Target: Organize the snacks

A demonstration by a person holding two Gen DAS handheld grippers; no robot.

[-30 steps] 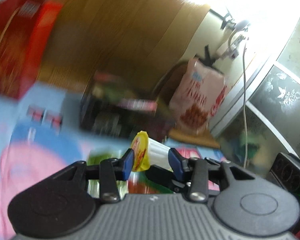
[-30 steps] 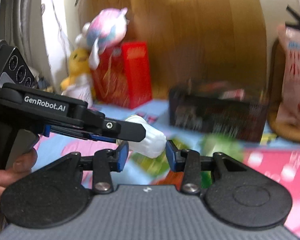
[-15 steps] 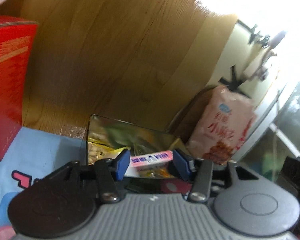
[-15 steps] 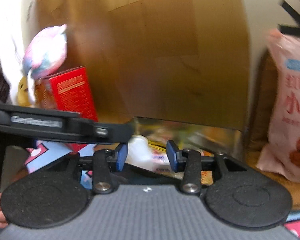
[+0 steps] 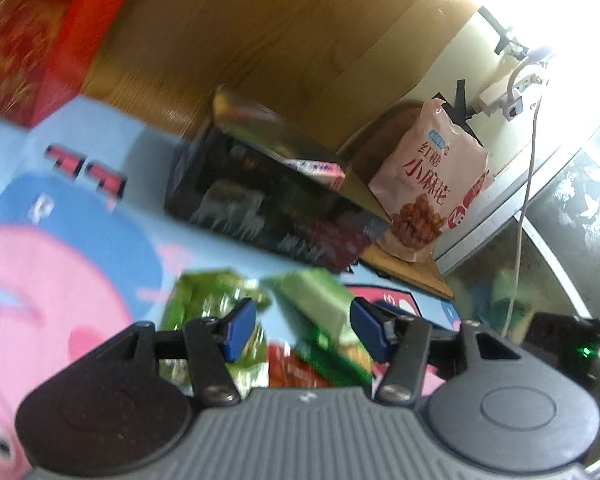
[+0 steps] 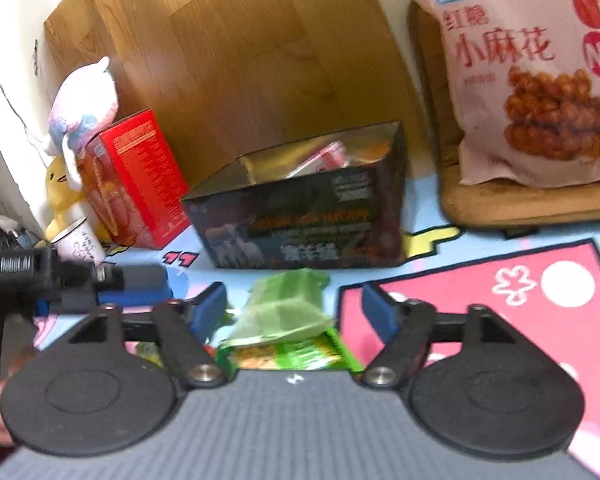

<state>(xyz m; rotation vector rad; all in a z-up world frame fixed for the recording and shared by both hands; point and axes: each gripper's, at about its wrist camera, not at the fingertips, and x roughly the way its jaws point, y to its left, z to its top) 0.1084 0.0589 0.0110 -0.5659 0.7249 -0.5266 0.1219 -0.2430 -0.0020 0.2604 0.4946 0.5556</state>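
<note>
Right wrist: fingers [image 6: 374, 314] wide, seemingly empty.

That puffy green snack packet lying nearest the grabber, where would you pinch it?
Probably across its narrow width, coming from above and the near side. The green snack packet lies flat atop other packets on the mat, lengthwise between the open right gripper fingers; its crinkled ends look slippery.

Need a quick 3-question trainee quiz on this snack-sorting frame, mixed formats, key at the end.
1. True or false: the right gripper is clamped on a snack.
2. What colour are the snack packets lying in front of the dark box?
3. The pink snack bag stands: A) inside the box, B) on a wooden board beside it, C) on the red carton.

Key: 1 false; 2 green; 3 B.
</note>
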